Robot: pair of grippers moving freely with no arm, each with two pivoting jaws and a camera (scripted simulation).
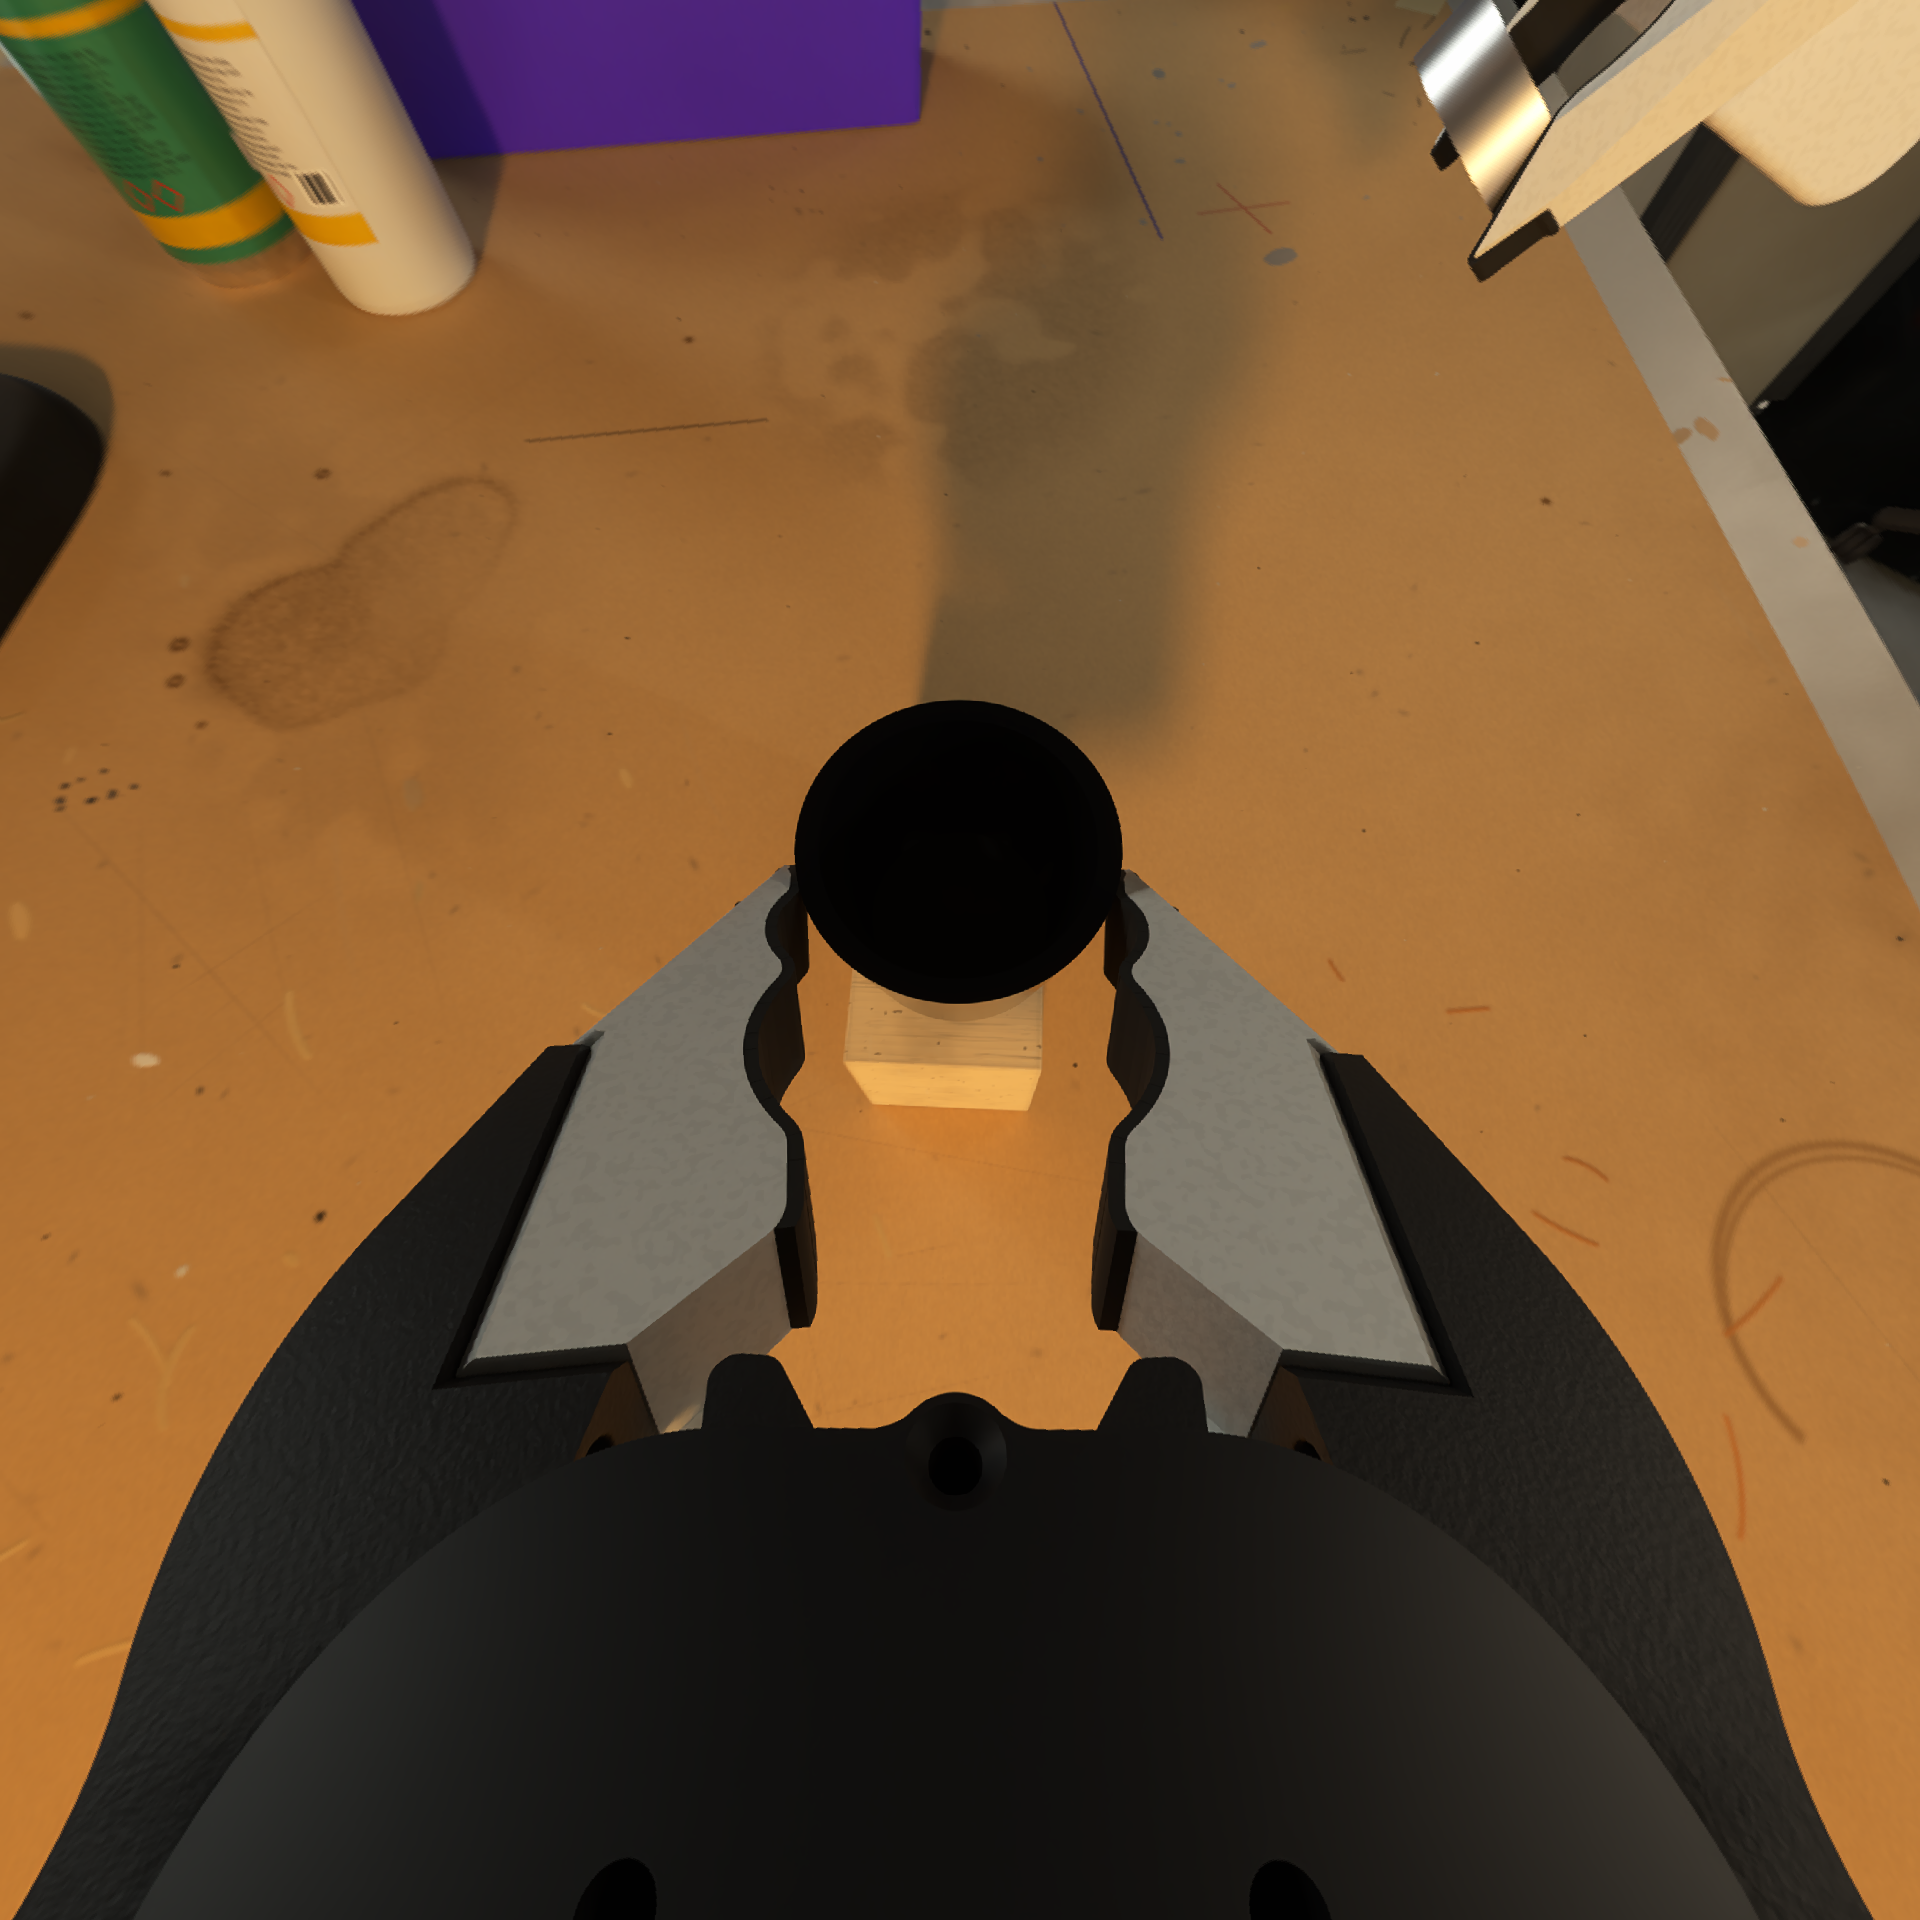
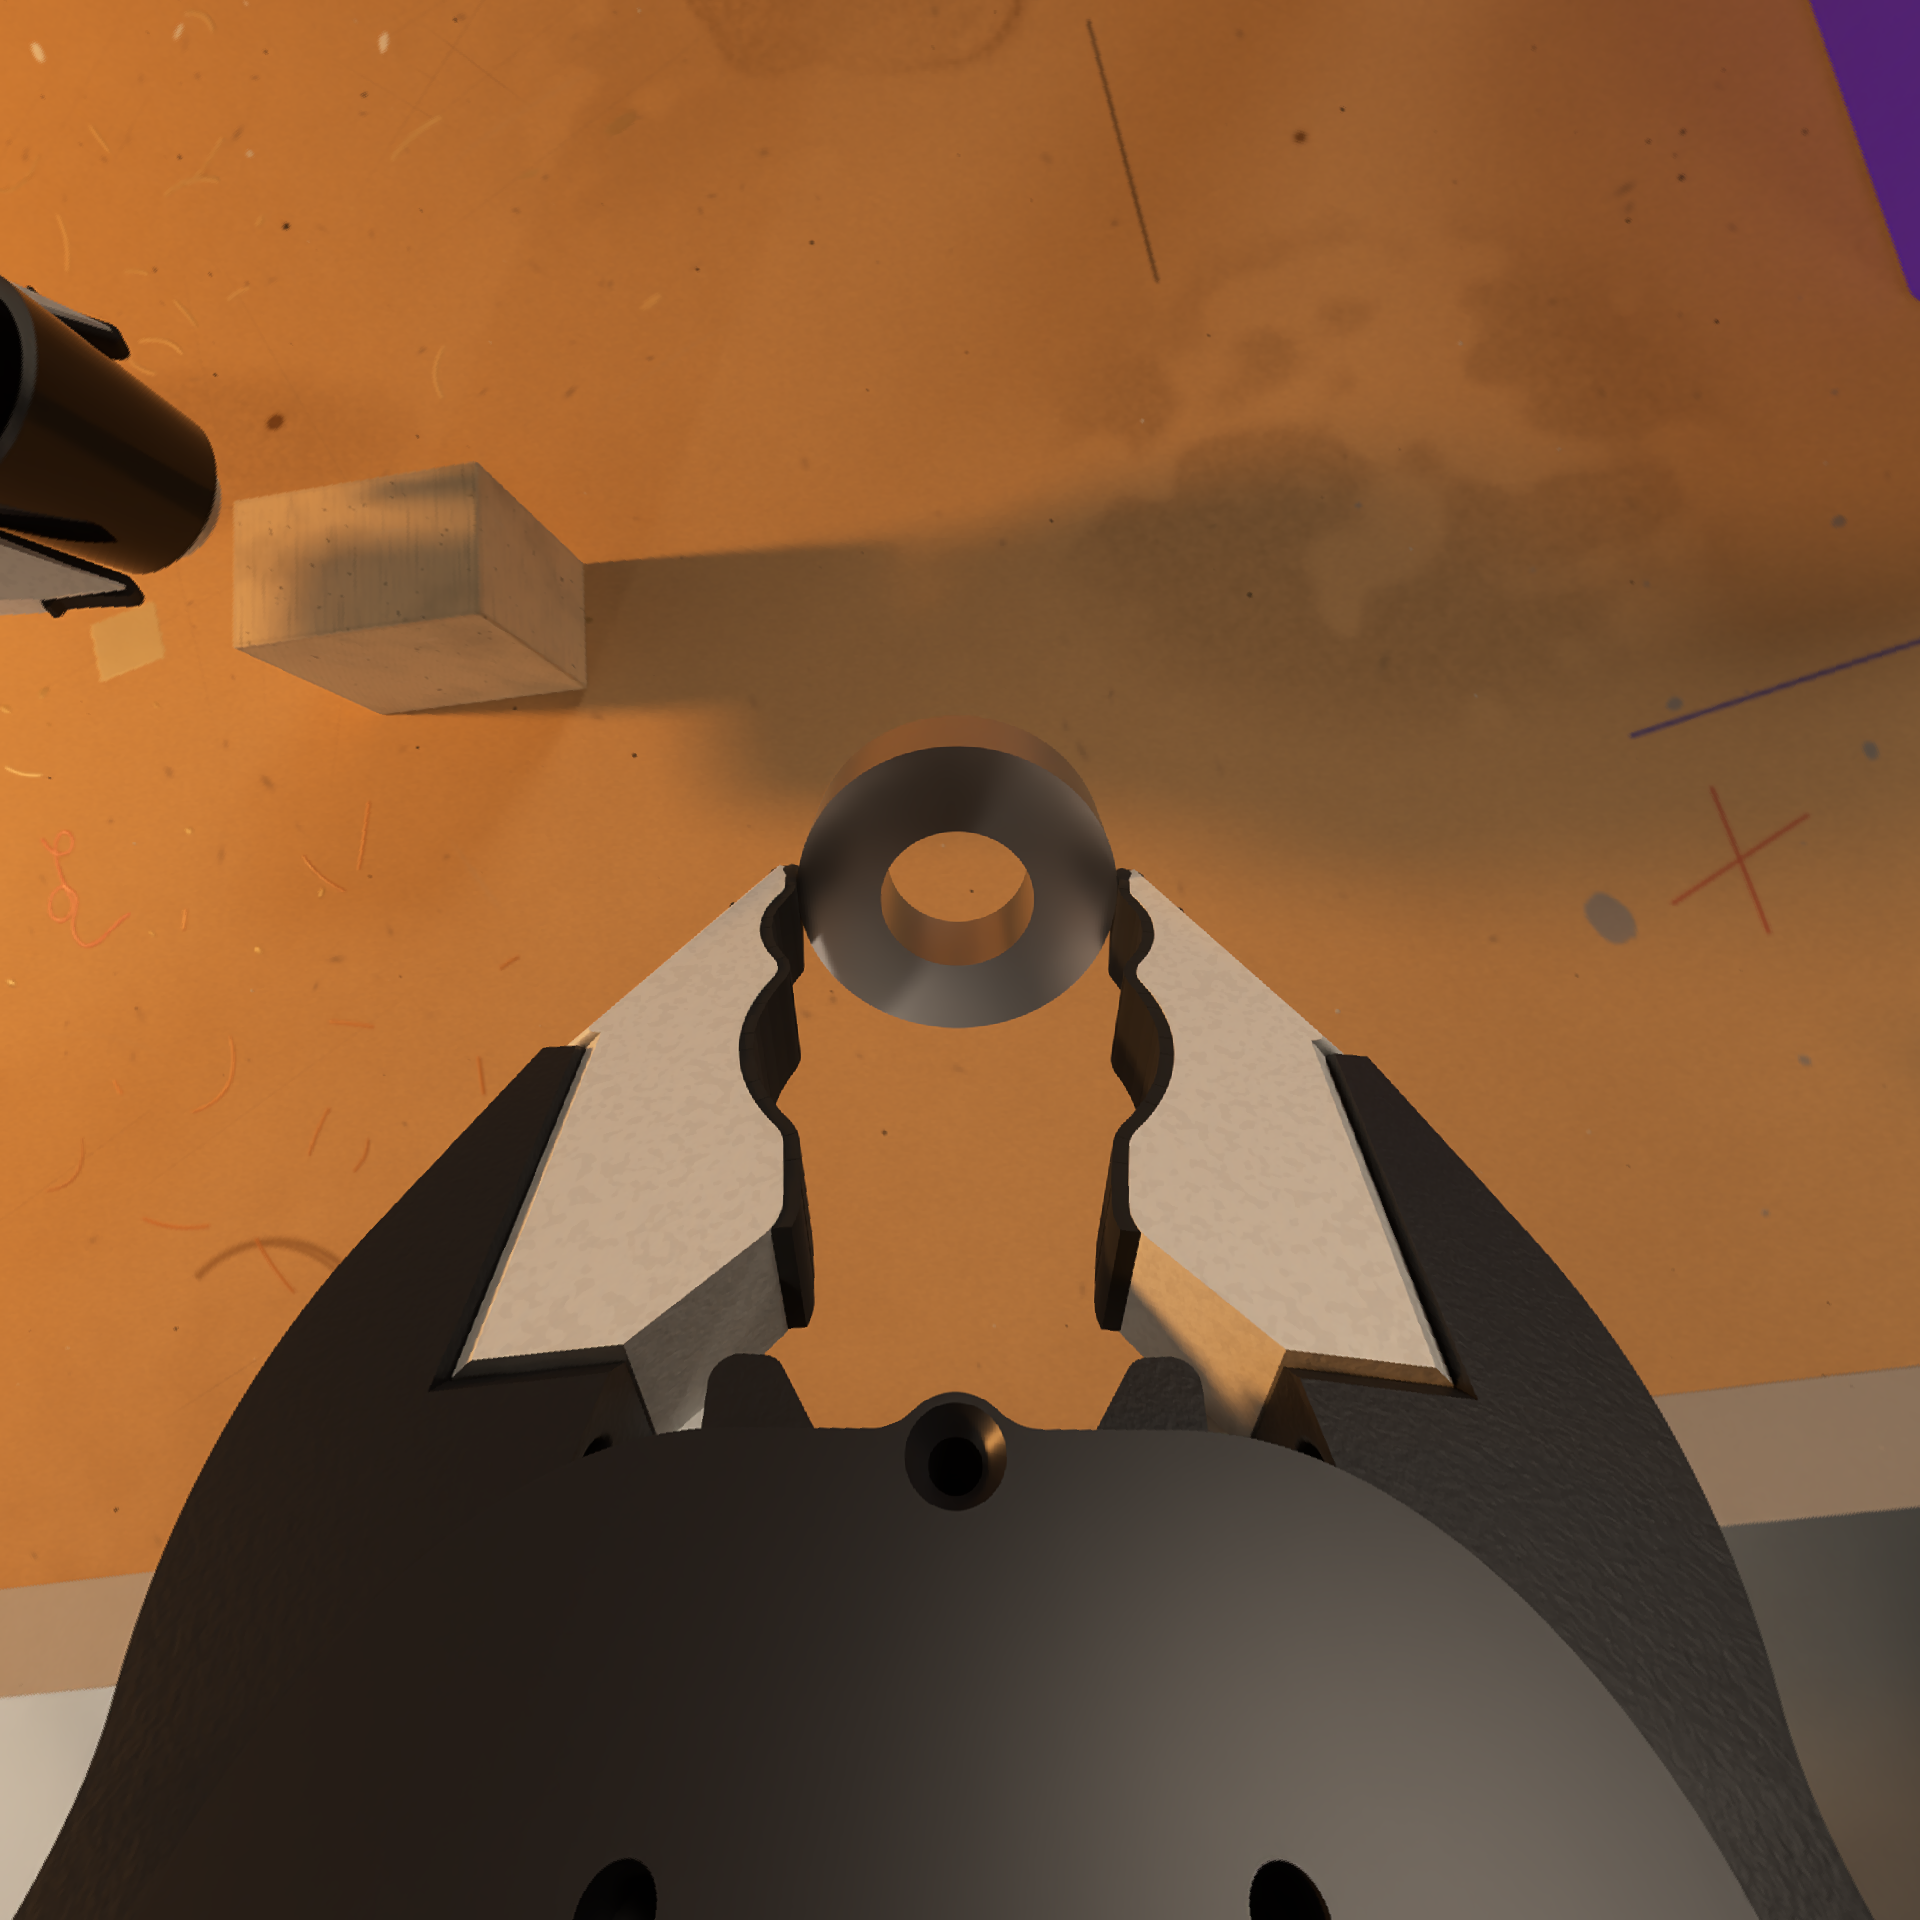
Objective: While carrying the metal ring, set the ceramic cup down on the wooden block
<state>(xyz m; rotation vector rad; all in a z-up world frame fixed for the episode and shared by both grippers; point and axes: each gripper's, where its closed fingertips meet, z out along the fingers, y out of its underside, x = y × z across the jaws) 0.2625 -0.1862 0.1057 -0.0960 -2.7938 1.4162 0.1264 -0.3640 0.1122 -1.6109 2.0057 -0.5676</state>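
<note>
While cup (image 1: 957, 850) hides block (image 1: 943, 1070), ring (image 2: 957, 883) view reveals it.

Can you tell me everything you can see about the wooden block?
The wooden block is a pale, box-shaped piece of light wood with faint grain and tiny dark specks. It lies flat on the orange table, with nothing on top of it yet. A shadow falls across its top. The black ceramic cup, held in the left claw, hangs above it. In the right wrist view, the cup does not seem to touch the block.
</note>
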